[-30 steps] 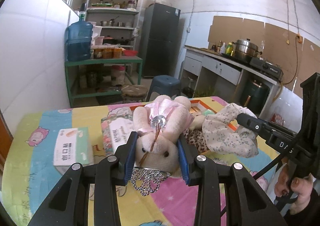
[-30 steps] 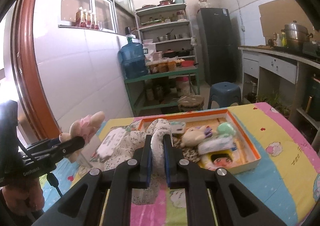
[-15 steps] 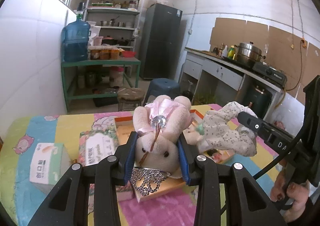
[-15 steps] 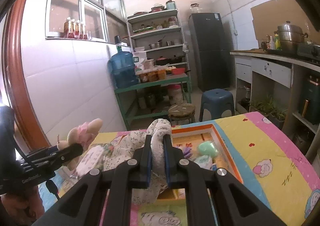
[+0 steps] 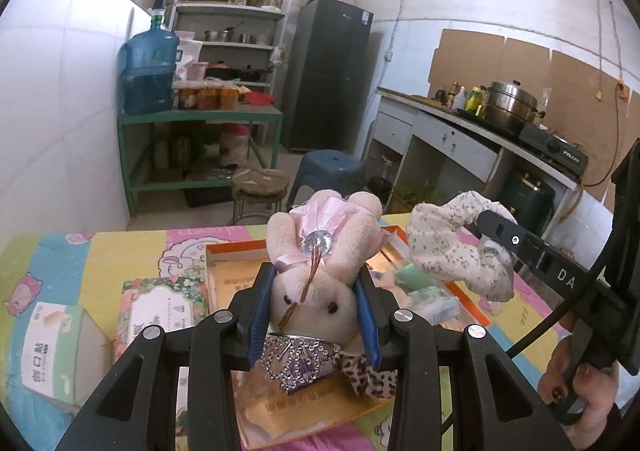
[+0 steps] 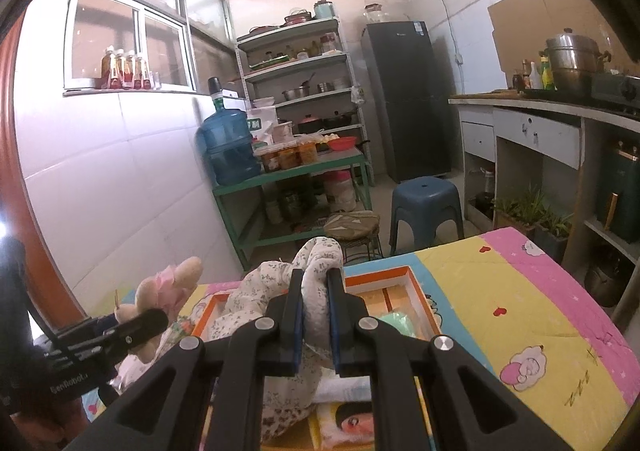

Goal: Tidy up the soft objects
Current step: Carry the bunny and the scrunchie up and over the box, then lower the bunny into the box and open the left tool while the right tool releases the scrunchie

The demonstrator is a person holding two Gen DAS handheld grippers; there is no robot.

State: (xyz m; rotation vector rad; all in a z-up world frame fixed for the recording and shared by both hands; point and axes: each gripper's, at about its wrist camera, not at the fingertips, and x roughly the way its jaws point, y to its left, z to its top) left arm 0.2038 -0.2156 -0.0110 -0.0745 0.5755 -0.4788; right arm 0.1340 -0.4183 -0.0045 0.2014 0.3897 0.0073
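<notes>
Two soft things are up in the air at once. The bunny (image 5: 320,271), cream with a pink bow and a beaded tiara under its chin, is pinched at the head between the left gripper's (image 5: 314,307) blue-padded jaws, hanging above the near end of the orange tray (image 5: 224,251). Beside it on the right, the floral cloth (image 6: 280,291) is squeezed in the right gripper (image 6: 315,315), jaws pressed tight on a fold, the rest draping down over the tray. Inside the tray lie a mint-green item (image 5: 412,277) and a leopard-print piece (image 5: 368,375). Left of the tray, a tissue pack (image 5: 164,307) and a tissue box (image 5: 52,351) sit on the bright cartoon tablecloth (image 6: 520,311). A blue stool (image 6: 426,203) stands beyond the table.
</notes>
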